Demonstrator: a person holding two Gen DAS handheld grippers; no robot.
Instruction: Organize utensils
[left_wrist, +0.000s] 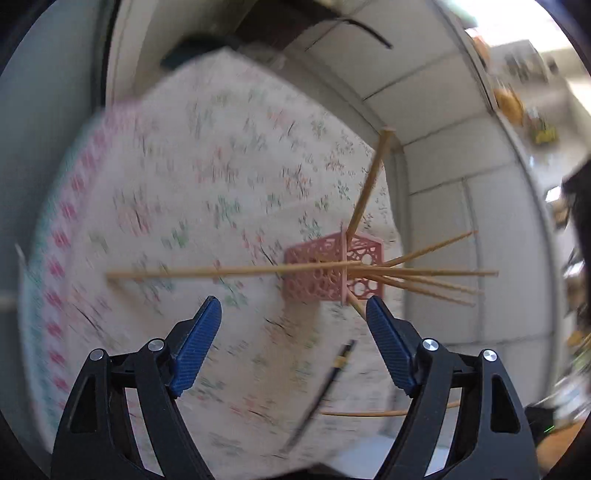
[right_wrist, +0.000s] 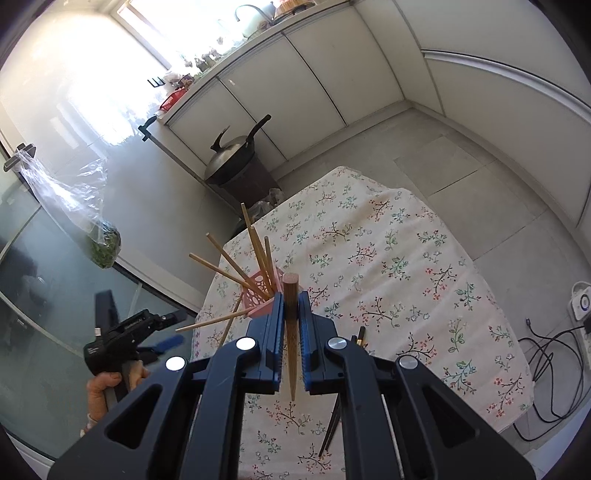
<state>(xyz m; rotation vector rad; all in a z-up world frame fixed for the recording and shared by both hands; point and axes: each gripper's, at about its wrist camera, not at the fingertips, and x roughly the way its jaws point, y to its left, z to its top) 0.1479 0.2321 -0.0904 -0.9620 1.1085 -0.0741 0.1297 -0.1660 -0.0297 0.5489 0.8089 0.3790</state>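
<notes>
Chopsticks (right_wrist: 255, 266) mostly sit fanned out in the pink holder (right_wrist: 262, 295) near the table's (right_wrist: 406, 258) edge, right gripper (right_wrist: 291, 306) pinching one brown chopstick (right_wrist: 291, 332), left gripper (left_wrist: 295, 314) spread wide, empty.

Left gripper (left_wrist: 293, 314): blue ribbed pads spread wide, nothing between them; seen from the right wrist view, its black body sits low at the left, gripped from below by the person's left hand (right_wrist: 107, 386). Right gripper (right_wrist: 291, 306): pads clamped on a brown wooden chopstick (right_wrist: 291, 332); thick end projecting past the fingertips.
</notes>
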